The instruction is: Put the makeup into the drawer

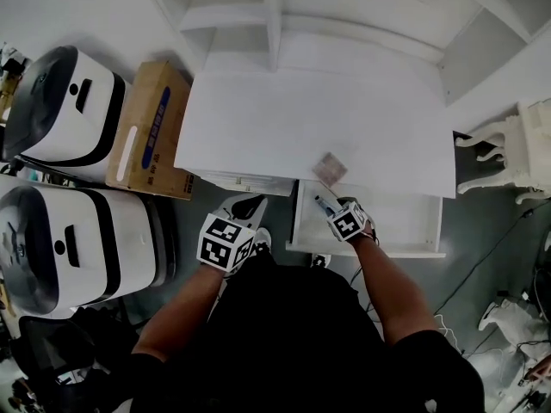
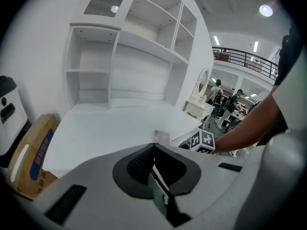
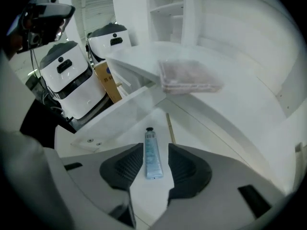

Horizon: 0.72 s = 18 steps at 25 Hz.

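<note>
Fingers [image 3: 122,166] of the right gripper [image 3: 153,148] stand apart, clear of the tube [image 3: 152,152] lying flat in the drawer [image 1: 400,220] — smooth, soft plastic with a cap, likely to roll if clipped. Left gripper [image 2: 152,153] is closed on nothing. At twelve o'clock a flat, glossy palette [image 3: 189,75] sits at the edge of the surface [image 1: 284,119] — slippery, easily nudged off.

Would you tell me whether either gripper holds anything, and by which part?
Nothing is held: the right gripper is open, its jaws clear of the tube lying in the drawer; the left gripper is shut, empty.
</note>
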Tool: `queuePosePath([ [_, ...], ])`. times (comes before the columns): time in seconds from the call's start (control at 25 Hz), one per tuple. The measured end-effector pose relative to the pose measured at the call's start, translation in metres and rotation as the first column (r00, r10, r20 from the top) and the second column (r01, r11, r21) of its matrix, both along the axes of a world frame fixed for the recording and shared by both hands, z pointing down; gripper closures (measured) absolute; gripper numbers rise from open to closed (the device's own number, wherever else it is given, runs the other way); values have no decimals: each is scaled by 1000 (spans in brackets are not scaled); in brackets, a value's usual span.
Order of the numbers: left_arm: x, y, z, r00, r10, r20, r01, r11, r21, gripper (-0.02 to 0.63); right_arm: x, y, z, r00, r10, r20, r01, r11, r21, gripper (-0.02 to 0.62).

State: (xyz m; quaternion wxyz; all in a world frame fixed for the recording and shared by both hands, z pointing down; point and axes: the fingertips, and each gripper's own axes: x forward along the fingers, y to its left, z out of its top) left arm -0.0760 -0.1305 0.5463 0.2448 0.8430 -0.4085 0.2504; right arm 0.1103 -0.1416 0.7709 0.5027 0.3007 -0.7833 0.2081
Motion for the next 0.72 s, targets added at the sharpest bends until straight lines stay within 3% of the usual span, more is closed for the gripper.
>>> queuePosePath([
  [0.12,14,-5,-3,999,33,-15,-33,999,14,595,4,-4,-31,994,82,76,-85,996,38,439],
  [0.28,30,-9,-6,997,75,-30,-74,997,27,595,7,-4,-84,955,199,219,-221,972,84,439],
  [0.6,48,-20,-19,991,115,-74,-110,992,61,595,12,-6,-187,838,283,467,-389,910,147,444],
  [0.72,55,-22,-22,988,134,-76,-128,989,71,595,19,-7,-216,792,298,533,-437,886,154,520],
])
